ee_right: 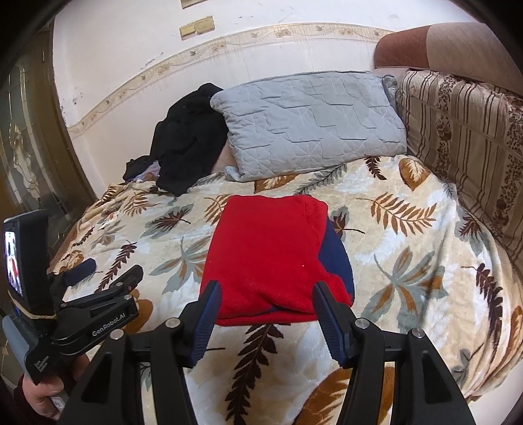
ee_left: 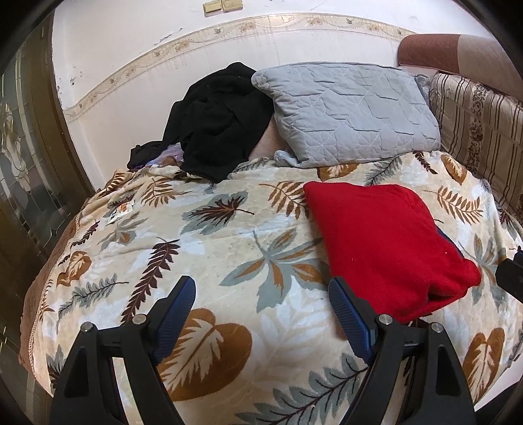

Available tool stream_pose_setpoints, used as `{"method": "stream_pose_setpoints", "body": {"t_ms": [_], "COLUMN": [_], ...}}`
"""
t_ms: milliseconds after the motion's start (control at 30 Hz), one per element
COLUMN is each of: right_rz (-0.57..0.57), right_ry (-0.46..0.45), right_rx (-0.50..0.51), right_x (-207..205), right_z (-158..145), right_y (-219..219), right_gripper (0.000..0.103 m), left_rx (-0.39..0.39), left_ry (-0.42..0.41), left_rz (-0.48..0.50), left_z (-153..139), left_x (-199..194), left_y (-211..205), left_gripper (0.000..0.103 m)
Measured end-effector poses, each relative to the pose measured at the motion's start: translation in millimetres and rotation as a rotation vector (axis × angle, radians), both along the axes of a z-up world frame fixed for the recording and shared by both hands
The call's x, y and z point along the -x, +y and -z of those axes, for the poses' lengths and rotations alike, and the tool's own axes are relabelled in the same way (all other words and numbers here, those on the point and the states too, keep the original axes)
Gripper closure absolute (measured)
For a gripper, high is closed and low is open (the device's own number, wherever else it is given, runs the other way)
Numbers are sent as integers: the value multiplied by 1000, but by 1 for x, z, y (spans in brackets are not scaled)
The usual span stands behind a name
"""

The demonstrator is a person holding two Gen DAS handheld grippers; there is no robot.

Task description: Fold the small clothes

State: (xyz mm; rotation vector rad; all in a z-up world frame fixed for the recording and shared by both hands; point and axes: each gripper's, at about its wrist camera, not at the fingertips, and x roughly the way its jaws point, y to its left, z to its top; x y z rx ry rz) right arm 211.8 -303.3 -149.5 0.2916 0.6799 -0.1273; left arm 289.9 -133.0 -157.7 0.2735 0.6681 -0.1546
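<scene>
A white wall (ee_left: pixel 137 49) fills the top of the frame, scuffed in places, with a beige floral border (ee_left: pixel 183 45) arching across it. Two switch plates (ee_left: pixel 223 6) sit at the upper edge. At far left stands a dark wooden door (ee_left: pixel 29 137) with patterned glass. The bed wears a leaf-print blanket (ee_left: pixel 209 248); a grey quilted pillow (ee_left: pixel 353 114) leans at its head, a striped cushion (ee_left: pixel 480 130) at right. Light is soft, even.
</scene>
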Motion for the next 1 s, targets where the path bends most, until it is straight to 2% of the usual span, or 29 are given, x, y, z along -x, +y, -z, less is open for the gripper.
{"method": "stream_pose_setpoints", "body": {"t_ms": [1000], "right_rz": [10], "right_ry": [5], "right_rx": [-32], "right_x": [-28], "right_z": [10], "right_y": [-23], "right_gripper": [41], "left_rx": [-15], "left_ry": [27], "left_rz": [4], "left_z": [14], "left_x": [-28], "left_y": [-21], "left_gripper": [19]}}
